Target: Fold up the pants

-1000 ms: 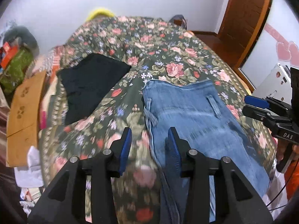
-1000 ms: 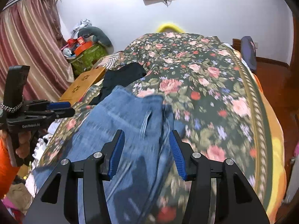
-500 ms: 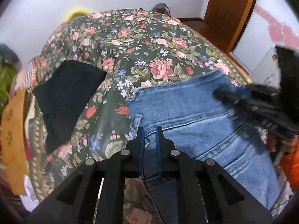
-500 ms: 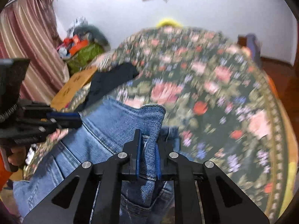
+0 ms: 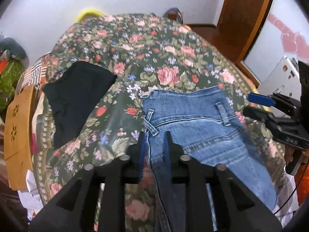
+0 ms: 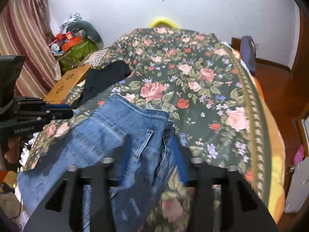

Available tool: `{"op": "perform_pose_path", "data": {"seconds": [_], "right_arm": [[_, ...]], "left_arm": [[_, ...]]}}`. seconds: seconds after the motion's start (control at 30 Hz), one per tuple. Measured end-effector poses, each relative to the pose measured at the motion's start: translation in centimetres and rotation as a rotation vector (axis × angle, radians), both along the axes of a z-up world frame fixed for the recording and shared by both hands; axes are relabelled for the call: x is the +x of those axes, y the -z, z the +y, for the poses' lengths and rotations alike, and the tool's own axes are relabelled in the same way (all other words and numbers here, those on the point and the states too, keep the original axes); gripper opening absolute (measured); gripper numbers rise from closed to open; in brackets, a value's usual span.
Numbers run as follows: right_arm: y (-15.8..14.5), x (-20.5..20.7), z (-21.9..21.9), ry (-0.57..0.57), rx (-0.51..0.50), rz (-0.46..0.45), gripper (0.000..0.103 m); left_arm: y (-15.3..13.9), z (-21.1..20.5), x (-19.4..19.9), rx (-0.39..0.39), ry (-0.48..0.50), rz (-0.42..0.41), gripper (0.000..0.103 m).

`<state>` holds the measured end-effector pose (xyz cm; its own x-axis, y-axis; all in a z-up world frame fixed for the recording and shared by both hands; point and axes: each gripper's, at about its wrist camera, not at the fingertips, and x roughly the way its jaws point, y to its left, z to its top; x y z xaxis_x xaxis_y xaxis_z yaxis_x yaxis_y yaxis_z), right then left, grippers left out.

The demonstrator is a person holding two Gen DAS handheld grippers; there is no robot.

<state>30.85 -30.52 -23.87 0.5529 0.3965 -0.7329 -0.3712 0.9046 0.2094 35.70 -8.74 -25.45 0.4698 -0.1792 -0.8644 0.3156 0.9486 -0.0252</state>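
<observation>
Blue jeans [image 5: 193, 123] lie on the floral bed cover [image 5: 154, 44], waistband toward the far side. My left gripper [image 5: 155, 141] has its jaws partly apart around the jeans' left side seam, near a belt loop. It also shows at the left of the right wrist view [image 6: 58, 112]. My right gripper [image 6: 150, 147] has its jaws apart over the jeans' [image 6: 119, 123] right waistband edge, fabric between the fingers. It also shows at the right of the left wrist view [image 5: 258, 100]. The jeans' lower legs hang off the near bed edge.
A folded black garment [image 5: 77, 96] lies on the bed left of the jeans. A wooden board [image 5: 17, 127] leans at the bed's left side. Boxes and bags [image 6: 75, 46] stand by the curtain. A wooden door [image 5: 243, 15] is at the far right.
Both grippers were open above the jeans, shut on the waistband edges half a second ago, and their jaws now stand apart again. The jeans have shifted toward the near edge.
</observation>
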Motion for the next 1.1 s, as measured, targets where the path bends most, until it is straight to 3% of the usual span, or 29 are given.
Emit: {"op": "perform_pose_path", "data": {"seconds": [0.1, 0.3, 0.67, 0.77, 0.9, 1.1], "right_arm": [[-0.9, -1.8, -0.4, 0.004, 0.016, -0.016, 0.055], [0.0, -5.0, -0.9, 0.038, 0.052, 0.053, 0.056], [5.4, -7.1, -1.5, 0.088, 0.205, 0.252, 0.056], [6.3, -6.2, -1.6, 0.08, 0.26, 0.293, 0.056], [7.5, -4.9, -1.5, 0.071, 0.301, 0.332, 0.066], [8.1, -3.0, -1.0, 0.045, 0.344, 0.349, 0.073]], "left_arm": [[-1.2, 0.5, -1.9, -0.009, -0.019, -0.041, 0.061], [-1.2, 0.9, -5.1, -0.015, -0.016, -0.022, 0.078], [3.1, 0.0, -5.9, -0.014, 0.034, 0.133, 0.08], [4.0, -0.1, -4.6, -0.06, 0.023, 0.192, 0.08], [5.0, -0.5, -2.8, -0.095, 0.028, 0.266, 0.08], [6.9, -1.0, -0.1, -0.163, 0.037, 0.408, 0.082]]}}
